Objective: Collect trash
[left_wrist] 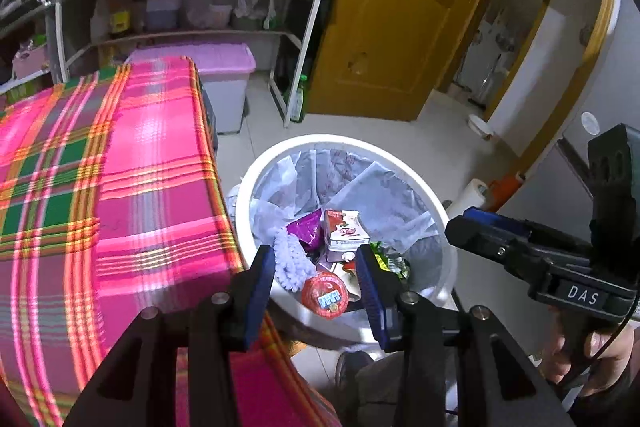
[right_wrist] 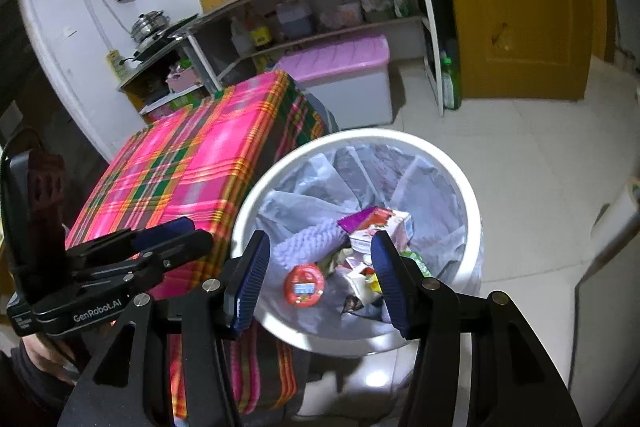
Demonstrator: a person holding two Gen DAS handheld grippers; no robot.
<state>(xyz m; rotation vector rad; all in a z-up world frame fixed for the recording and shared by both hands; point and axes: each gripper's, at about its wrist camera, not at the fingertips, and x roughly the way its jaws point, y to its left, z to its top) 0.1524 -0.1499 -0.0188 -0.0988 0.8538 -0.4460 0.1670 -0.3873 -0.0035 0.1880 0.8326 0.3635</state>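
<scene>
Tablecloth (left_wrist: 120, 167) in pink plaid fills the left side, with the white trash bin (left_wrist: 448, 227) just beside its right edge on the floor. Both grippers hang over the bin, left gripper (left_wrist: 316, 275) and right gripper (right_wrist: 320, 267), jaws parted and empty. Inside the liner: a red round lid (right_wrist: 305, 284), a carton (left_wrist: 344, 231), a purple wrapper (left_wrist: 306, 229).

Legible text: "DAS" in white on my right gripper (left_wrist: 472, 227), seen beside the white bin (left_wrist: 448, 227). "GenRobot.AI" on my left gripper (right_wrist: 188, 233), left of that bin. Trash labels unreadable.
</scene>
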